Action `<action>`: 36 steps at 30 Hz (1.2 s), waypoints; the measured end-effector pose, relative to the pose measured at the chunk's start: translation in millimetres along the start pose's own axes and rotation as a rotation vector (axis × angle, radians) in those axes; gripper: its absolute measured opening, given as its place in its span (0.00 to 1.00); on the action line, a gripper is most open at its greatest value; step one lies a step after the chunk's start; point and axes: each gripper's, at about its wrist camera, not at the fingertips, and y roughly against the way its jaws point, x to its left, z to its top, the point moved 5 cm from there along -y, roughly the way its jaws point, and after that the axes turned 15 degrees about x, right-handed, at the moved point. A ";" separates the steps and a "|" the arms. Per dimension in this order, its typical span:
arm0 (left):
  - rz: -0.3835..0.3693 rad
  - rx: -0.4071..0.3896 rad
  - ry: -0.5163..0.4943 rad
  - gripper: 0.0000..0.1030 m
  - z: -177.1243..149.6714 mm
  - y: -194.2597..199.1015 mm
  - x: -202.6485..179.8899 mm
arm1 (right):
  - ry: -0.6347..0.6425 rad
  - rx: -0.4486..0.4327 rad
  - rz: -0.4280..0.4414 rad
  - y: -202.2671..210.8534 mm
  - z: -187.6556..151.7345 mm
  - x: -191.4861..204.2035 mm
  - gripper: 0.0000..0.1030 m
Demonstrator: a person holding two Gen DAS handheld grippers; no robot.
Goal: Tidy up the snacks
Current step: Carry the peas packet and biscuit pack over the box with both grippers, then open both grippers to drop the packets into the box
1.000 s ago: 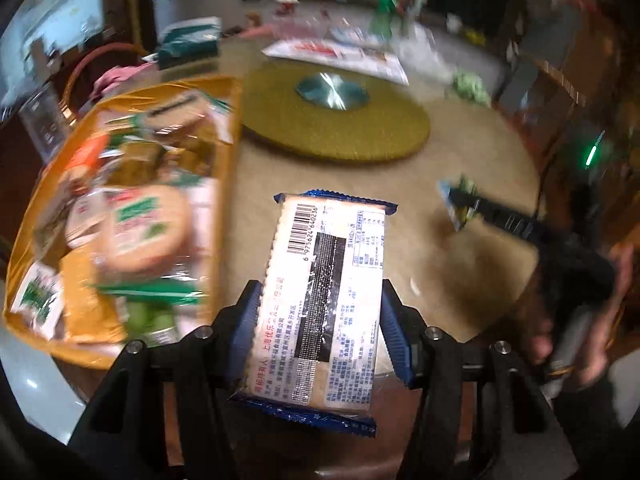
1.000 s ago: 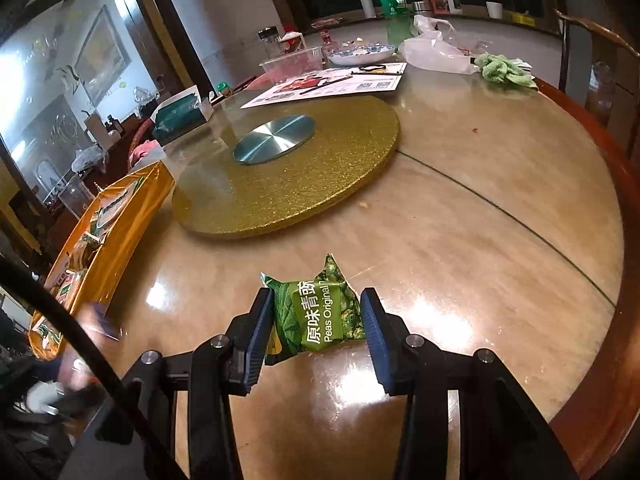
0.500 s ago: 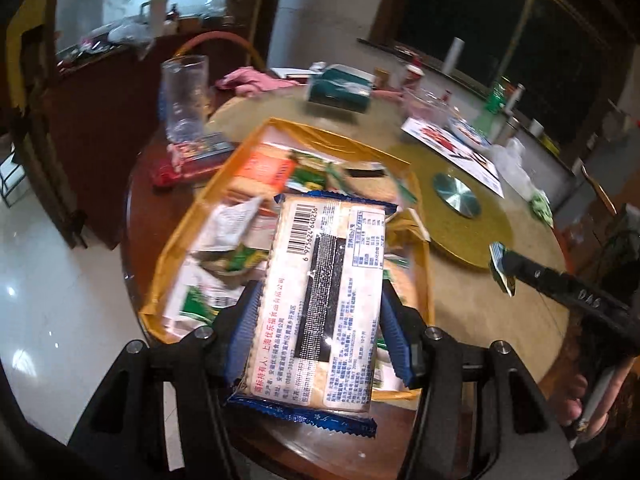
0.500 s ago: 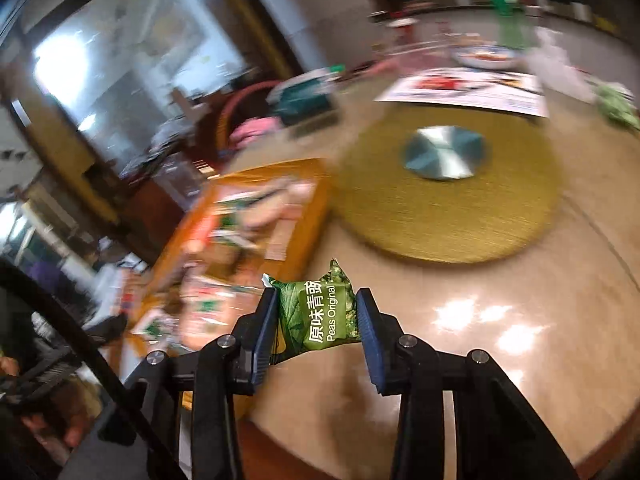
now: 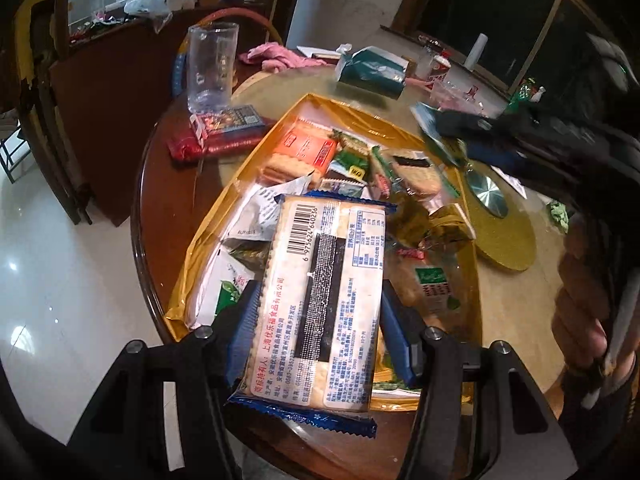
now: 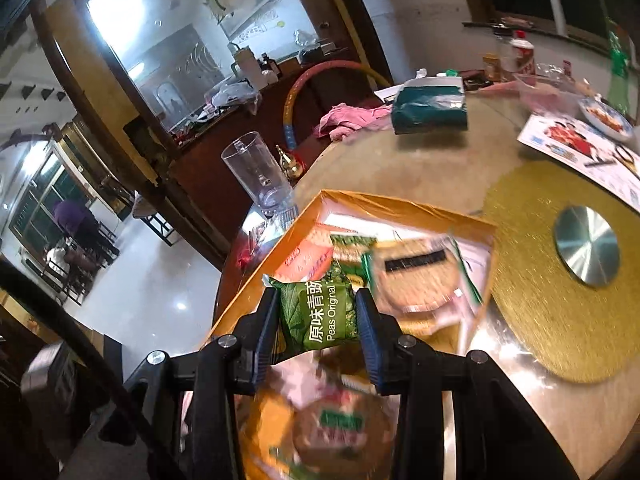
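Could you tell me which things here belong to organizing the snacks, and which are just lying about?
Job: cracker pack in left gripper; green peas packet in right gripper; gold snack tray.
Lying about: clear glass; pink cloth; gold turntable.

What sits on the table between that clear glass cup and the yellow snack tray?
In the left wrist view, a red packet with a dark card packet on top lies between the glass cup and the yellow tray.
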 end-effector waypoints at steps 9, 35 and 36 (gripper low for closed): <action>-0.023 0.042 -0.008 0.57 15.4 -21.1 -1.0 | 0.034 0.104 -0.047 -59.2 11.4 2.6 0.37; 0.123 -0.131 -0.085 0.84 -11.0 16.1 -39.8 | -0.185 -0.047 0.074 37.0 -83.7 -35.4 0.72; 0.127 -0.128 -0.084 0.84 -10.7 16.0 -41.7 | -0.194 -0.052 0.060 39.5 -88.6 -38.0 0.73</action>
